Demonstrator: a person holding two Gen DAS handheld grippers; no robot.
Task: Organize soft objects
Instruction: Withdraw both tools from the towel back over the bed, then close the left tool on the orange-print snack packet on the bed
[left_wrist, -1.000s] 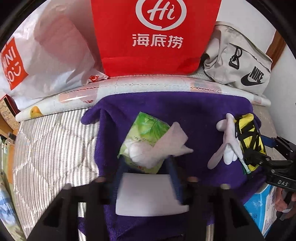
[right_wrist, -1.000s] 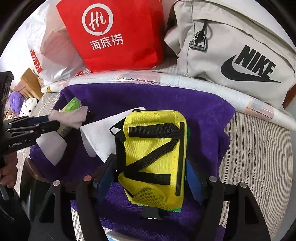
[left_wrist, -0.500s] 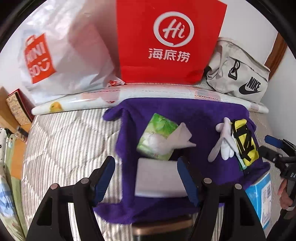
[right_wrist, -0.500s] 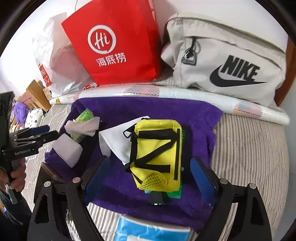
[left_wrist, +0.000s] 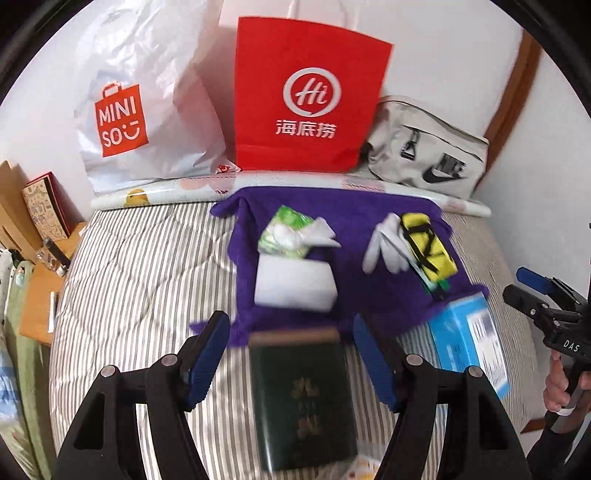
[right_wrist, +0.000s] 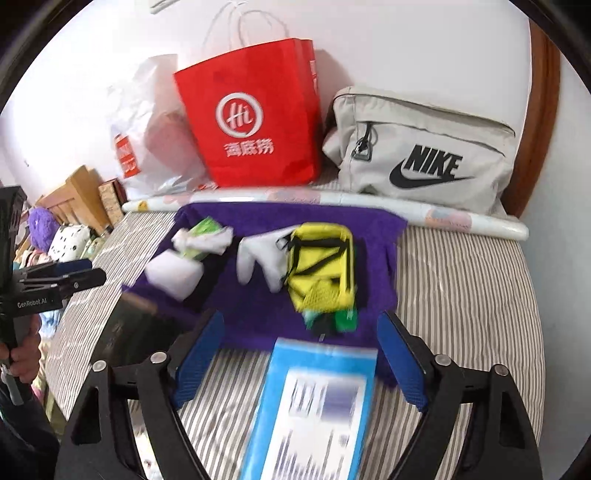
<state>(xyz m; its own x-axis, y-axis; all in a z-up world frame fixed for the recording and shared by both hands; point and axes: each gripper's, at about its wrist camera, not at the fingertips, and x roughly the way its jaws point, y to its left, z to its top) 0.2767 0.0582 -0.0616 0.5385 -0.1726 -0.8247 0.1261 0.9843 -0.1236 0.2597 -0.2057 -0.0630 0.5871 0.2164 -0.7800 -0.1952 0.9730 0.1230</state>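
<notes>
A purple towel (left_wrist: 354, 221) (right_wrist: 332, 221) lies on the striped bed. On it sit a green wet-wipe pack (left_wrist: 286, 230) (right_wrist: 201, 236) with a tissue pulled out, a white sponge block (left_wrist: 295, 286) (right_wrist: 173, 275), a white glove (left_wrist: 384, 243) (right_wrist: 258, 254) and a yellow pouch with black straps (left_wrist: 428, 249) (right_wrist: 321, 266). My left gripper (left_wrist: 291, 350) is open and empty, pulled back above a dark green book (left_wrist: 303, 398). My right gripper (right_wrist: 299, 354) is open and empty, above a blue box (right_wrist: 314, 406) (left_wrist: 469, 343).
A white Miniso bag (left_wrist: 147, 110), a red paper bag (left_wrist: 306, 99) (right_wrist: 251, 114) and a grey Nike bag (right_wrist: 424, 147) (left_wrist: 424, 147) stand along the wall behind a rolled mat (left_wrist: 295, 182). A wooden bedside table (left_wrist: 37, 280) is at the left. Plush toys (right_wrist: 55, 232) lie beyond the bed.
Both grippers have opened, let go of the sponge block and the yellow pouch, and pulled back and up from the towel. The book and blue box have come into view.
</notes>
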